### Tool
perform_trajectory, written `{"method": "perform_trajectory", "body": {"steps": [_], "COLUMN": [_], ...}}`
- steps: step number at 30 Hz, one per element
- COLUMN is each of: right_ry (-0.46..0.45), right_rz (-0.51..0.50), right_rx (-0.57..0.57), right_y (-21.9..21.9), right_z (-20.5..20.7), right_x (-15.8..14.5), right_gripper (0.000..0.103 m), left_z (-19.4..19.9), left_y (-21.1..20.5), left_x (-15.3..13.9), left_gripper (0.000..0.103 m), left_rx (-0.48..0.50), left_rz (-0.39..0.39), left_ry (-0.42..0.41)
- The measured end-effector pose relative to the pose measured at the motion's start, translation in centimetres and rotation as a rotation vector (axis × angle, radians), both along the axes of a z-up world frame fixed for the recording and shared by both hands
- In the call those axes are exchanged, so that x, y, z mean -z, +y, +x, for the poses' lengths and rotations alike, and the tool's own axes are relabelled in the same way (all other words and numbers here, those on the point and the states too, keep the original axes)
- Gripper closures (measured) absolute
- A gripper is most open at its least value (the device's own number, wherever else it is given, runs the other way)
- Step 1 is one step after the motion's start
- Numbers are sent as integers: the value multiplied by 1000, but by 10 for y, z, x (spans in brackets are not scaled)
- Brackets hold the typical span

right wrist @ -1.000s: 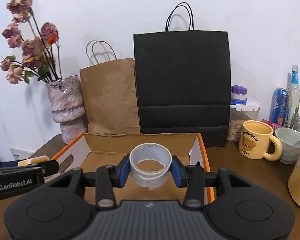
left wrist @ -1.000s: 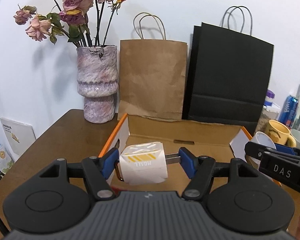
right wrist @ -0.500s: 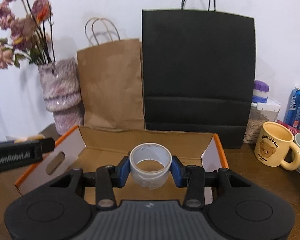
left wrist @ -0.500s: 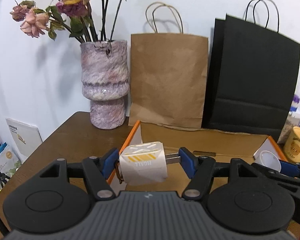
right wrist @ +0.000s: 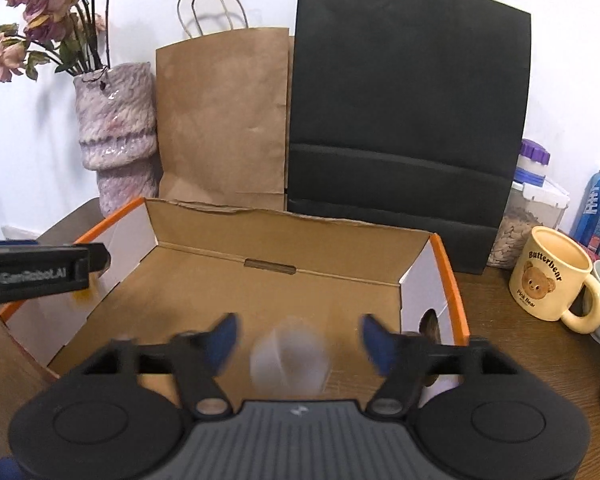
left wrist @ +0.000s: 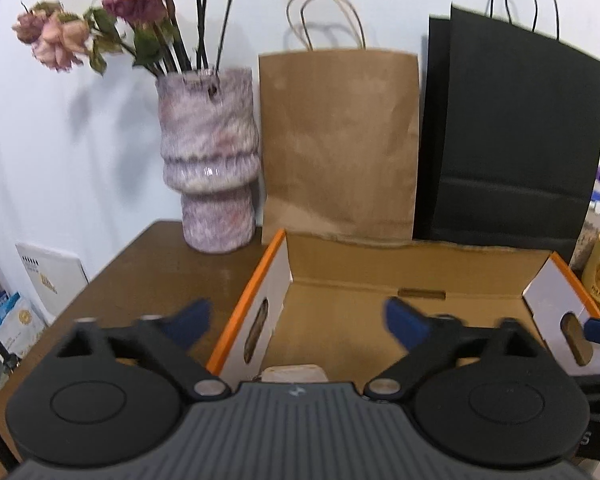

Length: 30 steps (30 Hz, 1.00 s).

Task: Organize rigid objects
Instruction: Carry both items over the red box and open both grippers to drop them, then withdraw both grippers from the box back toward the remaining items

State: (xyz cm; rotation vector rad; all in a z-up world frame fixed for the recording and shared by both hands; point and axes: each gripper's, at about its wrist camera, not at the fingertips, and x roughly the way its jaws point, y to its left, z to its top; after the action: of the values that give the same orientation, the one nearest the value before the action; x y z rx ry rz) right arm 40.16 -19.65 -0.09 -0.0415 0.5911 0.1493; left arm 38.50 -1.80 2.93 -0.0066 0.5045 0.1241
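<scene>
An open cardboard box (left wrist: 380,268) with orange edges lies on the wooden table; it also shows in the right wrist view (right wrist: 284,240). My left gripper (left wrist: 298,320) is open above the box's left end. The white charger plug (left wrist: 294,373) sits low under it, mostly hidden by the gripper body. My right gripper (right wrist: 298,338) is open above the box's near side. The clear tape roll (right wrist: 290,360) is a blur between and below its fingers, free of them. The left gripper's side shows in the right wrist view (right wrist: 40,272).
A pink vase of dried roses (left wrist: 210,160), a brown paper bag (left wrist: 338,144) and a black paper bag (left wrist: 508,144) stand behind the box. A yellow bear mug (right wrist: 548,280), a jar and a can stand to the right.
Both grippers have opened. The plug has dropped from the left gripper and the tape roll has dropped from the right one. Both grippers moved closer over the box.
</scene>
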Motion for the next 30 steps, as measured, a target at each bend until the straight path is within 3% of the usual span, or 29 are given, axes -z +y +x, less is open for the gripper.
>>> {"method": "perform_trajectory", "body": {"steps": [2,18,30], "right_ry": [-5,-38,-91], "right_rz": [11,21,12], "right_rx": [13,46,53], "right_y": [-2,-7,-17], "right_z": [0,-14,-60], "right_x": [-1,-13,-24], "right_gripper": [1,0,0], "left_z": [-2,-11,-48], "left_y": [0,10,24], "left_x": [-3,-9,-14], "left_gripper": [0,0,0], "left_rx": [-7,-14,-8], "left_rz": [2,-20,-18], "left_ry": [-14,-30,-66]}}
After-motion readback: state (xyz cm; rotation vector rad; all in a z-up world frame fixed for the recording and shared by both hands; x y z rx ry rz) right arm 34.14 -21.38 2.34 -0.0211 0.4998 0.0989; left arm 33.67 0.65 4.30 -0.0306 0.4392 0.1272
